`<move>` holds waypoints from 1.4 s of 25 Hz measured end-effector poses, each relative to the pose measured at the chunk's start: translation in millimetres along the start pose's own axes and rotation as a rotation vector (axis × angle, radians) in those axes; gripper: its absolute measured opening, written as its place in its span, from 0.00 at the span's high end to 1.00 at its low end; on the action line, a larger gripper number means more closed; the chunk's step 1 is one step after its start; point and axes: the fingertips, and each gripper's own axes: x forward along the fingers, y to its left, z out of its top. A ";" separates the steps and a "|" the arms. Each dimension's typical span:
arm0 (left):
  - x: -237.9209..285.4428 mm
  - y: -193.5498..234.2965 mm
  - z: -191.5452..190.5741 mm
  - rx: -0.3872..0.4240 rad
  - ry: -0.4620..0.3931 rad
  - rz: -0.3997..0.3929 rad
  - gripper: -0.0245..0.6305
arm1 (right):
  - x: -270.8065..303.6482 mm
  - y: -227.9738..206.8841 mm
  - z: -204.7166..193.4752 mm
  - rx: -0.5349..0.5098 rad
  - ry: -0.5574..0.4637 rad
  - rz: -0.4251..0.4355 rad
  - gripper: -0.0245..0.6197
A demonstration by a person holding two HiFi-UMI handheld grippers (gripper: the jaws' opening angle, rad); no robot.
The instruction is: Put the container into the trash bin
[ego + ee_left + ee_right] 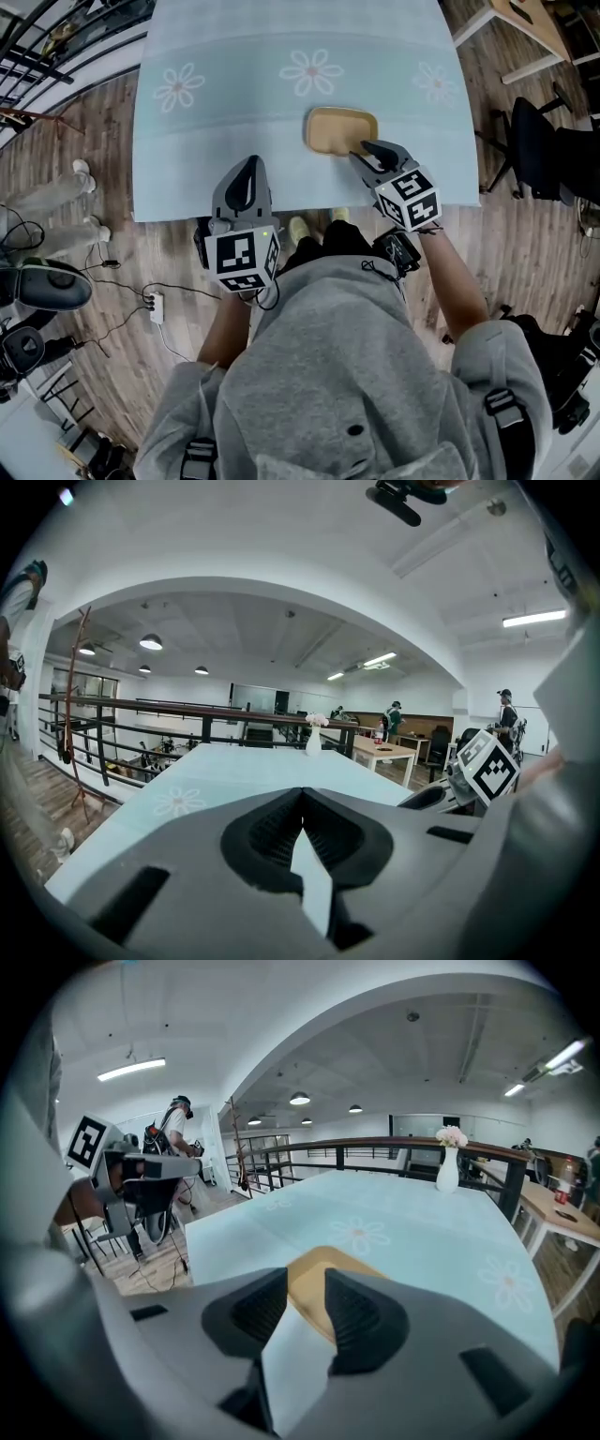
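Left claw [249, 167], jaws together, hovers at the edge of the surface [234, 112]; right claw [367, 148] has jaws apart, rim of the tan container [336, 127] between them

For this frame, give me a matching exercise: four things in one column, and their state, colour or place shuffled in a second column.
Things:
1. left gripper
2. right gripper
3. container
4. vase

States and places:
A. tan, lying on the pale blue table
B. jaws apart
C. jaws together, nothing between them
D. white, holding flowers, at the table's far end

Pairs: 1-C, 2-B, 3-A, 4-D
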 end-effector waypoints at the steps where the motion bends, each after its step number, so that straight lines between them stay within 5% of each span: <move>1: -0.6 1.0 -1.3 -0.002 0.002 0.000 0.93 | 3.1 0.5 -3.0 -0.006 0.014 0.003 0.77; 19: -7.6 22.3 -18.8 -0.037 0.039 0.044 0.93 | 52.5 3.0 -55.2 -0.198 0.291 0.091 0.77; 35: -18.8 30.5 -22.0 -0.047 0.041 0.085 0.93 | 73.7 5.6 -64.3 -0.317 0.400 0.106 0.81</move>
